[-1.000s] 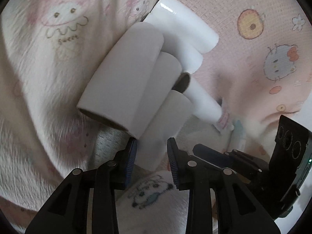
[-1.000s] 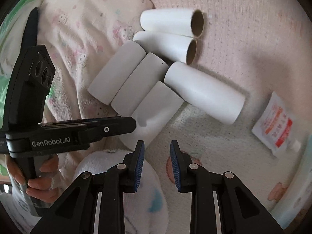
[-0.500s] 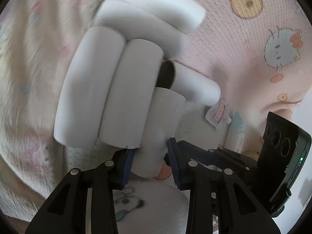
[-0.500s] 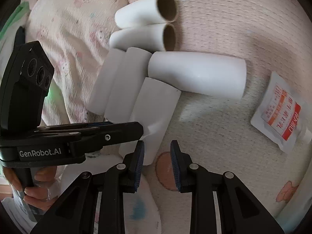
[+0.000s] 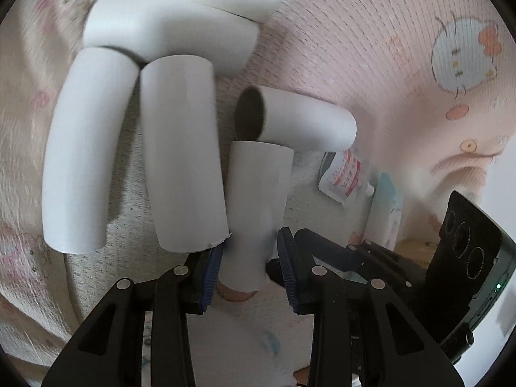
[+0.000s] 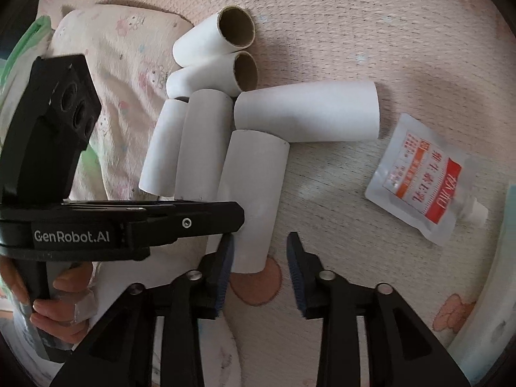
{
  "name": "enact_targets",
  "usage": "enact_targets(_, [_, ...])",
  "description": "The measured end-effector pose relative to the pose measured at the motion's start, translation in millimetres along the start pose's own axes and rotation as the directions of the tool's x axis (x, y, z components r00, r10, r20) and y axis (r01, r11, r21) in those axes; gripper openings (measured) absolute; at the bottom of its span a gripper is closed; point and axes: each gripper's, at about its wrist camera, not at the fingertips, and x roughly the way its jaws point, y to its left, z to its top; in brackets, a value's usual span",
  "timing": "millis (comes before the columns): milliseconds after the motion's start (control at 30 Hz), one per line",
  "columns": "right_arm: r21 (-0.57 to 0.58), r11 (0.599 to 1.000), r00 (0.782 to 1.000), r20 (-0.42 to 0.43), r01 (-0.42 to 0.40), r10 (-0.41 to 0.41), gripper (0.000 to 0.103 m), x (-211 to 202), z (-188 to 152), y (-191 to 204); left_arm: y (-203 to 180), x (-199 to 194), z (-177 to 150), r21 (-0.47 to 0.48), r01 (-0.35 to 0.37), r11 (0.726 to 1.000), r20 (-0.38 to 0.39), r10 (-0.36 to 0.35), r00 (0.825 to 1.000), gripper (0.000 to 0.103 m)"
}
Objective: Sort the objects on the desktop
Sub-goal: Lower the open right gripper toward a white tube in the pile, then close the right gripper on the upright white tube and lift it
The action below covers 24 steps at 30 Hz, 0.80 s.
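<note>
Left wrist view: I have the left claw (image 5: 248, 264) spread around the near end of one cardboard tube (image 5: 258, 206); whether its pads press the tube I cannot tell. On the pink blanket (image 6: 387, 32), five more tubes lie touching it. Right claw (image 6: 259, 271) jaws are opening, that tube's end just inside the left finger (image 6: 222, 271). A sachet (image 6: 419, 180) lies apart.
</note>
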Motion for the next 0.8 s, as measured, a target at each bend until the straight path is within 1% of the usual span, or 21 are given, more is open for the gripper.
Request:
enact_targets(33, [0.001,1.0,1.0,0.002,-0.002,0.002,0.041,1,0,0,-1,1,1,0.002,0.003,1.0,-0.006,-0.003,1.0,0.037])
enact_targets(67, [0.004,1.0,1.0,0.004,-0.005,0.005,0.042,2,1,1,-2,4,2,0.0,0.013,1.0,-0.017,-0.013,1.0,0.037])
enact_targets(133, [0.015,1.0,1.0,0.005,-0.006,0.005,0.042,5,3,2,-2,9,6,-0.015,0.046,0.999,-0.038,-0.046,0.998,0.037])
enact_targets(167, [0.014,1.0,1.0,0.004,-0.002,0.002,0.042,7,3,3,0,10,7,-0.027,0.058,0.998,-0.046,-0.059,0.997,0.039])
enact_targets(267, [-0.009,0.999,0.999,0.008,0.043,-0.043,0.042,13,5,11,2,13,10,-0.051,0.076,0.996,-0.05,-0.079,0.996,0.04])
enact_targets(367, [-0.026,0.997,0.998,0.005,0.067,-0.067,0.043,20,9,17,3,12,8,-0.044,0.08,0.996,-0.042,-0.082,0.996,0.04])
enact_targets(467, [-0.015,0.998,0.999,0.002,0.053,-0.053,0.045,28,13,18,2,15,6,-0.05,0.076,0.996,-0.031,-0.078,0.997,0.042])
enact_targets(600, [0.021,1.0,1.0,0.005,0.023,-0.023,0.045,38,16,17,3,17,5,-0.068,0.088,0.994,-0.029,-0.091,0.995,0.042])
enact_targets(700, [0.037,0.999,1.0,0.015,0.013,-0.013,0.045,38,15,19,-3,18,3,-0.042,0.083,0.996,-0.025,-0.084,0.996,0.042])
enact_targets(800, [0.037,0.999,0.999,0.017,0.033,-0.034,0.045,35,15,25,-8,13,-1,-0.01,0.094,0.996,-0.014,-0.094,0.995,0.042])
